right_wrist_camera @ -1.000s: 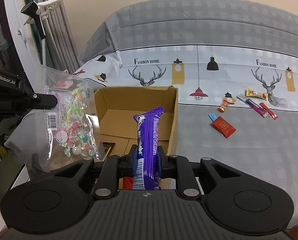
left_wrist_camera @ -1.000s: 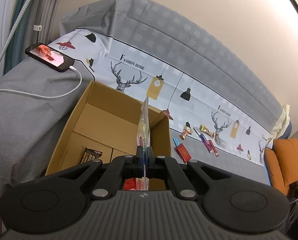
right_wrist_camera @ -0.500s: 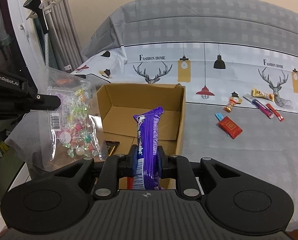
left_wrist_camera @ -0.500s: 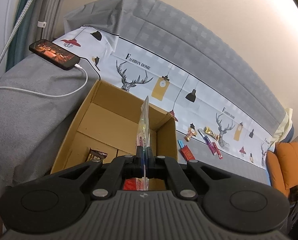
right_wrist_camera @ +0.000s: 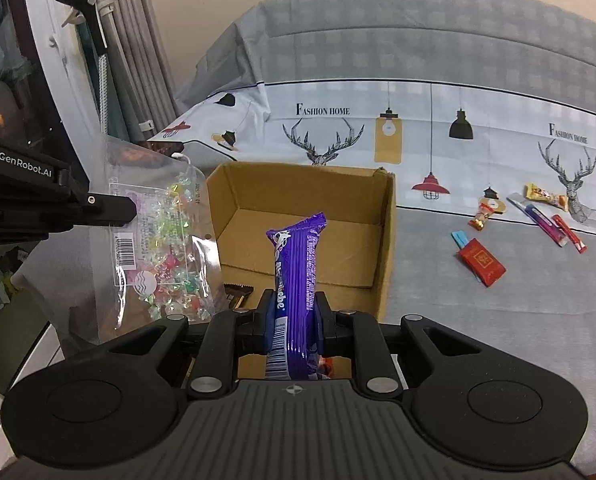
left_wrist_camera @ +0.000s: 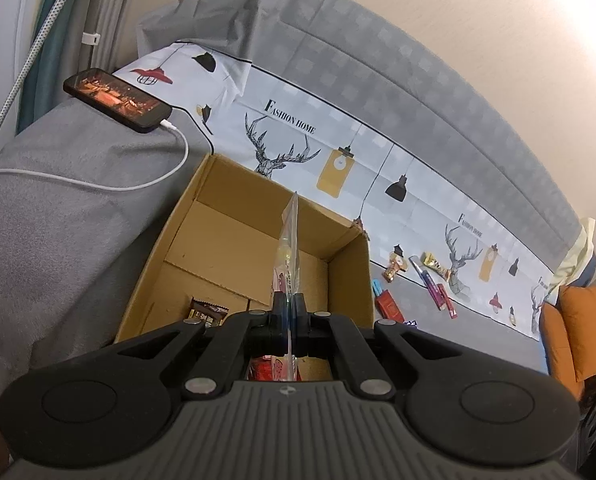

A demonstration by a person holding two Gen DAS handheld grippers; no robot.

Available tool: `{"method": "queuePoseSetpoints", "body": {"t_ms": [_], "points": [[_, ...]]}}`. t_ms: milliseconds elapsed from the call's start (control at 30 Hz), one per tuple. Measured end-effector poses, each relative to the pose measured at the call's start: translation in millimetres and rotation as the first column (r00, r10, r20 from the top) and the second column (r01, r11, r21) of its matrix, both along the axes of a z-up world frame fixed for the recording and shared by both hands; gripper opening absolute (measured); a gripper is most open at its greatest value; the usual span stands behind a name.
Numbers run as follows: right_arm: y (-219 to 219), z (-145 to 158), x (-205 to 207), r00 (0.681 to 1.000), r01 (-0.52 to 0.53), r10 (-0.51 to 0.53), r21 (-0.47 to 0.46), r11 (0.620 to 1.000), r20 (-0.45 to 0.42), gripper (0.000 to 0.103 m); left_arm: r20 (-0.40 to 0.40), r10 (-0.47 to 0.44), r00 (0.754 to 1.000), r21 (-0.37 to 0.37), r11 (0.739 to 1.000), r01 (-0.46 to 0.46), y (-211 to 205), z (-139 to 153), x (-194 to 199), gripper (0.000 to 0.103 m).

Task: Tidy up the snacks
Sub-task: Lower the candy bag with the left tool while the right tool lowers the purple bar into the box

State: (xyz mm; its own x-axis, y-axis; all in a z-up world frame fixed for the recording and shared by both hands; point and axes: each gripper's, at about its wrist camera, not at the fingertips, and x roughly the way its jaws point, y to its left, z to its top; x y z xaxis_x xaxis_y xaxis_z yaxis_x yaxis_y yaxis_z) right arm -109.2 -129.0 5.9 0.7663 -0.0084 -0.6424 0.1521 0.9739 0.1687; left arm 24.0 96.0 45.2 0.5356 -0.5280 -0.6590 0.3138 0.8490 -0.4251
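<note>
An open cardboard box (left_wrist_camera: pixel 350 276) (right_wrist_camera: pixel 386 240) stands on the bed. My left gripper (left_wrist_camera: pixel 289 316) is shut on a clear bag of coloured candies (left_wrist_camera: pixel 288 252), seen edge-on above the box; in the right wrist view the bag (right_wrist_camera: pixel 162 240) hangs from the left gripper (right_wrist_camera: pixel 132 212) left of the box. My right gripper (right_wrist_camera: pixel 294 312) is shut on a purple snack bar (right_wrist_camera: pixel 296 272) held upright over the box's near edge. A brown chocolate pack (left_wrist_camera: pixel 208 312) (right_wrist_camera: pixel 238 292) and a red pack (left_wrist_camera: pixel 262 370) lie inside the box.
Several loose snacks lie on the bedsheet right of the box, among them a red packet (right_wrist_camera: pixel 482 262) (left_wrist_camera: pixel 388 304) and thin sticks (right_wrist_camera: pixel 550 226). A phone (left_wrist_camera: pixel 116 98) on a charging cable rests on the grey cushion at left. An orange pillow (left_wrist_camera: pixel 578 336) is far right.
Both grippers have shifted slightly forward and right, towards the box, still holding their snacks. The box appears a little nearer in both views.
</note>
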Motion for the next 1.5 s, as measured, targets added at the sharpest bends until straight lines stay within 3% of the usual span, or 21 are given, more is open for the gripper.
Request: {"method": "queuePoseSetpoints", "body": {"t_ms": [967,1500], "points": [[12.4,-39.6,70.5,0.995,-0.030,0.031,0.019,0.999,-0.095,0.021,-0.064,0.001,0.998,0.084,0.996,0.004,-21.4,-42.7,60.0,0.001],[10.3,-65.6,103.8,0.990,-0.025,0.028,0.025,0.999,-0.136,0.021,-0.094,0.005,0.996,0.182,0.983,0.012,-33.4,-65.2,82.2,0.001]]}}
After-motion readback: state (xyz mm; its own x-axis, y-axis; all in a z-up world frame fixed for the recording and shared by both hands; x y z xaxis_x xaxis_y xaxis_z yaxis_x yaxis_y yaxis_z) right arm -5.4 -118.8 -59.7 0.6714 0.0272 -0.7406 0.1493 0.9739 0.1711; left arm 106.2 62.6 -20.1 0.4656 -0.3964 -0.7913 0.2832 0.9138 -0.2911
